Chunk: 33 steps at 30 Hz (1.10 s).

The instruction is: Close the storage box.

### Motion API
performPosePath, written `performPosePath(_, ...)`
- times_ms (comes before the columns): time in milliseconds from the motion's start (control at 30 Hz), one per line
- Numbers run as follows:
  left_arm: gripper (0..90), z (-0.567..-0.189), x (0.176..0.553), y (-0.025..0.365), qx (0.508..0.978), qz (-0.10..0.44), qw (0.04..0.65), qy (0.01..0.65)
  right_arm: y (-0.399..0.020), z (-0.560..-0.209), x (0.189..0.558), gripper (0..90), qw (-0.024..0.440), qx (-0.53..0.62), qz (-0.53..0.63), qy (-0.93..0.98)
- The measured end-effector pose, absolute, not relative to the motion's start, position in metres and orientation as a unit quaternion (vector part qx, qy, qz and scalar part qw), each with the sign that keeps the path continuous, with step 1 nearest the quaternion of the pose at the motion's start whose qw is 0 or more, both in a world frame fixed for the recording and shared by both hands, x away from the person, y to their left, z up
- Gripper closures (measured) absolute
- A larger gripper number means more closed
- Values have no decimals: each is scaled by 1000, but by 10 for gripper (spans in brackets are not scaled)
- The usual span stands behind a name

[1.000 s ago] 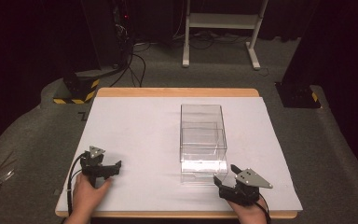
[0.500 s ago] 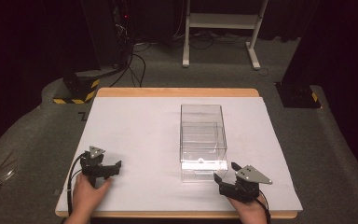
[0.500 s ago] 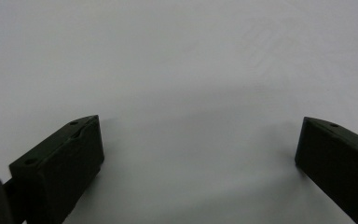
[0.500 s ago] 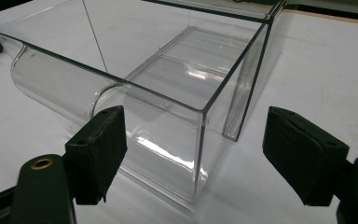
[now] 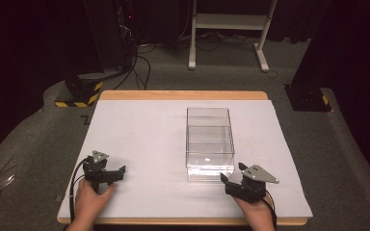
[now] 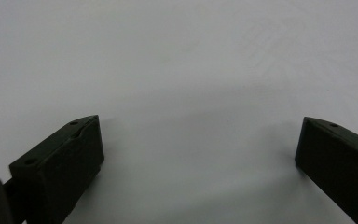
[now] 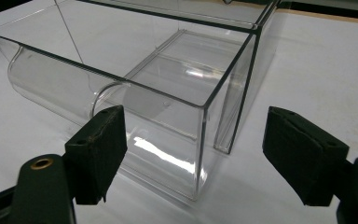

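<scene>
Dark room w/ grey carpet; a wooden table (image 5: pixel 183 95) carries a white sheet (image 5: pixel 139 139) over nearly its whole top. On the sheet, right of centre, stands a clear plastic box (image 5: pixel 210 142), open on top, long side running away from the person. In the right gripper view the box (image 7: pixel 168 93) has a clear drawer part sticking out at the near end, w/ a rounded front edge.

Right gripper (image 5: pixel 231 180) sits just in front of the box's near right corner, close to it but apart. Its 2 jaws are spread wide w/ nothing between them; the right gripper view has the box corner ahead in the gap.

Left gripper (image 5: pixel 118 172) is well apart from the box, at the near left of the sheet. Its 2 jaws also spread wide over bare white sheet (image 6: pixel 177 70), nothing gripped.

Beyond the table: cables (image 5: pixel 139 62) on the floor and a white stand (image 5: pixel 226 29).
</scene>
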<state>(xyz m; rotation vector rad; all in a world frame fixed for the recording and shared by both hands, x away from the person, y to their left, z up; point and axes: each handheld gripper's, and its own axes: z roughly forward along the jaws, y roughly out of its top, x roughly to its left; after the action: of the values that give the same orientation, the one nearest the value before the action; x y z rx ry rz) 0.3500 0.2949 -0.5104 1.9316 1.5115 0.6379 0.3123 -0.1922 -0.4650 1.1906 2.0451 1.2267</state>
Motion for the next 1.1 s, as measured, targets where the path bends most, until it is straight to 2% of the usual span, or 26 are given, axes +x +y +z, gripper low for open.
performPosePath(1100,13,-510,350,295,728,242,298,569,-186,-466,355,221,244,452,444,734)
